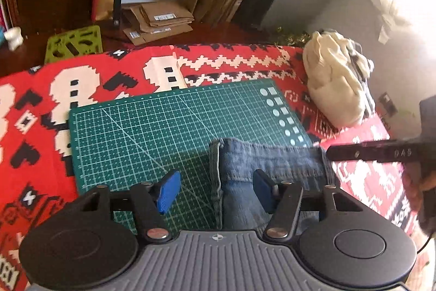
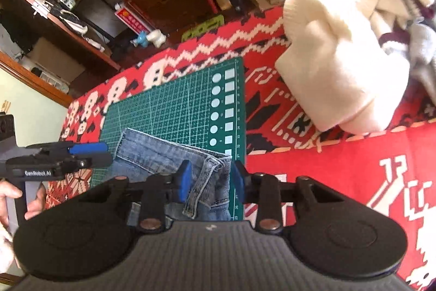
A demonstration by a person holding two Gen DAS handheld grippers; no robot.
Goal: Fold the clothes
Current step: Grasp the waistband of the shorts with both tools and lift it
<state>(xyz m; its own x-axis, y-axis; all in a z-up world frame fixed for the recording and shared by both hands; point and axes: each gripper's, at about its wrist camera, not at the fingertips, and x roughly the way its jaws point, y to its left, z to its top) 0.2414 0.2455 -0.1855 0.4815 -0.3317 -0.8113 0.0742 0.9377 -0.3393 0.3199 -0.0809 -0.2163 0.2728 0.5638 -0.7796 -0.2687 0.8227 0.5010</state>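
On the green gridded cutting mat (image 1: 152, 127), which lies over a red patterned woven cloth (image 1: 245, 62), I have a blue denim garment (image 1: 261, 162) bunched at the near edge, one hemmed end toward the mat's middle and its seamed edges doubled over each other. Whether that is a fold in progress or a loose heap I cannot judge. A cream knitted garment (image 2: 335, 56) sits crumpled off the mat with striped pieces behind it, so I judge folding remains there.

My left gripper (image 1: 215, 190) hovers low over the denim's left edge, blue pads spread wide, holding nothing. My right gripper (image 2: 209, 182) hangs over the garment's right corner, its pads parted either side of a raised seam without pinching it.
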